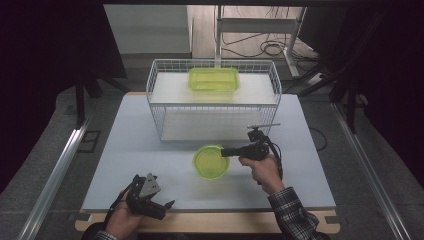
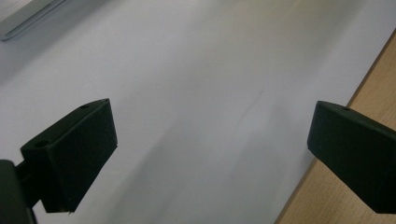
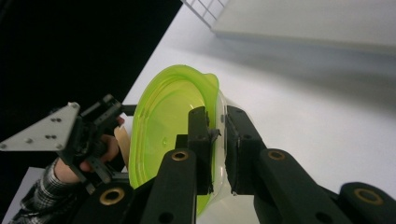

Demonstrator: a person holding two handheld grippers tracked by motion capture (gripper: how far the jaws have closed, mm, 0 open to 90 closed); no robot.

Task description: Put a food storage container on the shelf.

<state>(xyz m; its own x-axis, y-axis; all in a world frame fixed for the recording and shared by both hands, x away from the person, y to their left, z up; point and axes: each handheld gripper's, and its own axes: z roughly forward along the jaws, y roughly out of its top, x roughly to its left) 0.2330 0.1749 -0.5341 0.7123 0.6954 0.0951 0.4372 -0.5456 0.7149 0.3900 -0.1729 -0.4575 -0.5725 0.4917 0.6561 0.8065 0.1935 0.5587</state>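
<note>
A round lime-green plastic bowl (image 1: 210, 162) hangs just above the white table, in front of the wire basket. My right gripper (image 1: 226, 151) is shut on the bowl's right rim, and in the right gripper view the rim (image 3: 212, 100) is pinched between the two black jaws of the right gripper (image 3: 217, 135). My left gripper (image 1: 161, 199) rests low at the table's front left edge with its jaws spread wide. In the left gripper view, nothing lies between the jaws of the left gripper (image 2: 210, 140), just bare table.
A white wire basket (image 1: 272, 80) stands at the back of the table with a rectangular lime-green container (image 1: 213, 79) on its upper shelf. The table's wooden front edge (image 2: 336, 205) runs beside the left gripper. Cables and a frame lie on the floor beyond.
</note>
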